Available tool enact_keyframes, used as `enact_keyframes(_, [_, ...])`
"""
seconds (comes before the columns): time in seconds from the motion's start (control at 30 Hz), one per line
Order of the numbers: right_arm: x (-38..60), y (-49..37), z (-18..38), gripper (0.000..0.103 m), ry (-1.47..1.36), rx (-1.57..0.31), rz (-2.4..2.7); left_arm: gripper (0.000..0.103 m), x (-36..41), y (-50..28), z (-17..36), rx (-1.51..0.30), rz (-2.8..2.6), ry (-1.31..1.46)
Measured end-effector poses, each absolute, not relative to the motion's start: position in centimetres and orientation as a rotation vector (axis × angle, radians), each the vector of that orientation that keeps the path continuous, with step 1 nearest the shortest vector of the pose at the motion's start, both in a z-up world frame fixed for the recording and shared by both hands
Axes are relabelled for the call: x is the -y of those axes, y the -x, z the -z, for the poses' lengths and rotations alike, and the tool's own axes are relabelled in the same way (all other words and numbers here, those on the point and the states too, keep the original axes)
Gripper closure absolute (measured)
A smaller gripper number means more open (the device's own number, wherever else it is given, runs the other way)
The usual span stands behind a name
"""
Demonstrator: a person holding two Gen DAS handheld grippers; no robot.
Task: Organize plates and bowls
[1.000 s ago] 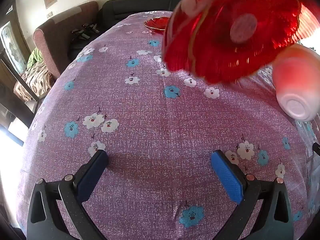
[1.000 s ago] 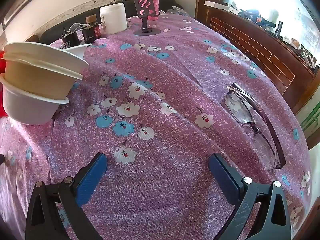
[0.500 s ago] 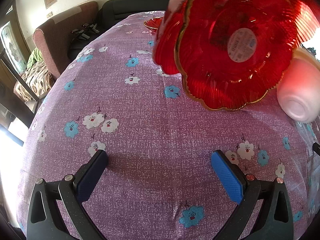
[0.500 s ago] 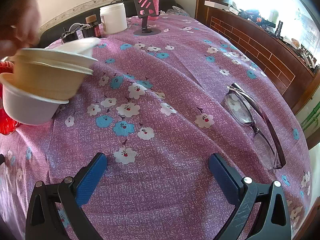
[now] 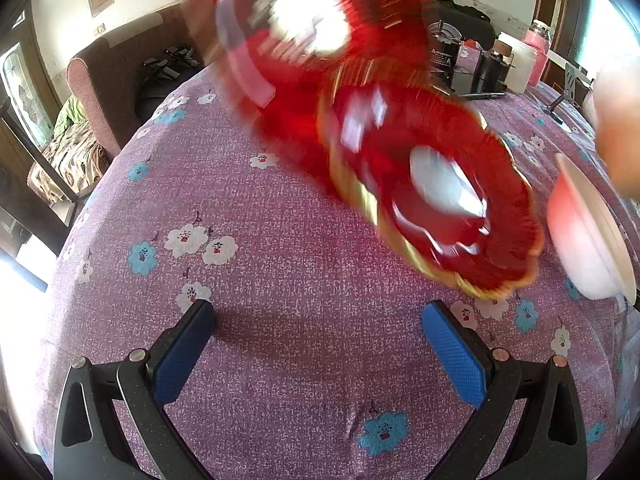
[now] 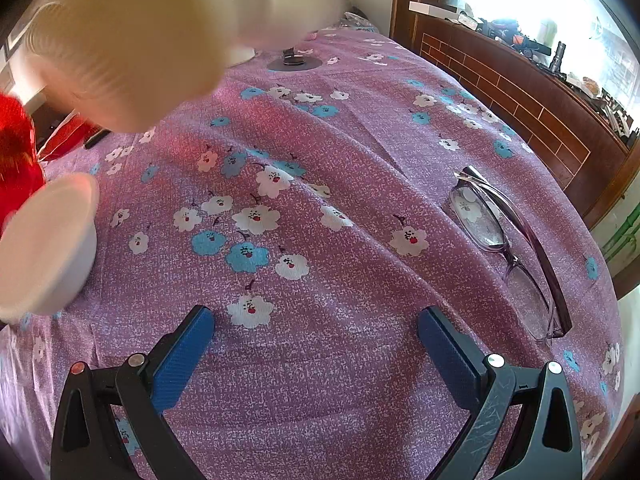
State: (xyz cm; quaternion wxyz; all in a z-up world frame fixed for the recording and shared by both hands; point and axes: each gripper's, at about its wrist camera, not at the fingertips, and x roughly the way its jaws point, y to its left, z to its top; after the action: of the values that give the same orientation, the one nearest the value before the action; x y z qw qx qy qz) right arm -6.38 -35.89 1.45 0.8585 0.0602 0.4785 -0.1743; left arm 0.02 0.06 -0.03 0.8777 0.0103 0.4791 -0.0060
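A red glass plate (image 5: 436, 200) with a scalloped gold rim tilts, blurred, over the purple flowered tablecloth (image 5: 280, 344) ahead and right of my left gripper (image 5: 318, 340). A second red plate (image 5: 304, 12) blurs above it at the top. A white bowl (image 5: 588, 240) lies tipped at the right edge. My left gripper is open and holds nothing. In the right wrist view a cream bowl (image 6: 140, 40) is blurred in the air at upper left, and a white bowl (image 6: 44, 248) sits tilted at the left edge. My right gripper (image 6: 316, 344) is open and holds nothing.
Folded eyeglasses (image 6: 508, 248) lie on the cloth to the right of my right gripper. Jars and a dark device (image 5: 452, 56) stand at the table's far side. A brown armchair (image 5: 108, 80) stands beyond the left edge. A brick ledge (image 6: 520, 108) runs along the right.
The red plates have tumbled down and to the right, now blurred. The stack of cream and white bowls has come apart: one bowl has risen, another lies tilted. Both grippers have stayed put.
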Motion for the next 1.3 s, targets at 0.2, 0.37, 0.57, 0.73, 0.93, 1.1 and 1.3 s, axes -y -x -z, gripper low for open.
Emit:
enact_keyframes(0.2, [35.75, 6.58, -1.35, 0.001, -0.126, -1.005, 0.366, 0.0, -0.17, 0.07, -0.02, -0.999, 0.013, -0.021])
enact_keyframes(0.37, [35.83, 6.42, -1.44, 0.001, -0.126, -1.005, 0.365, 0.0, -0.16, 0.07, -0.02, -0.999, 0.012, -0.022])
enact_keyframes(0.57, [35.79, 6.33, -1.44, 0.001, -0.126, -1.005, 0.365, 0.0, -0.25, 0.12, -0.05, -0.999, 0.013, -0.021])
enact_keyframes(0.73, [35.79, 6.35, -1.51, 0.001, -0.126, -1.005, 0.366, 0.0, -0.26, 0.13, -0.05, -0.999, 0.013, -0.021])
enact_keyframes(0.93, [35.87, 6.31, -1.53, 0.001, -0.126, -1.005, 0.366, 0.0, -0.26, 0.13, -0.05, -0.999, 0.013, -0.021])
enact_keyframes(1.1, [35.9, 6.28, -1.54, 0.001, -0.126, -1.005, 0.366, 0.0, -0.24, 0.13, -0.05, -0.999, 0.013, -0.021])
enact_keyframes(1.3, [35.84, 6.28, -1.53, 0.001, -0.126, -1.005, 0.366, 0.0, -0.27, 0.11, -0.02, -0.998, 0.013, -0.021])
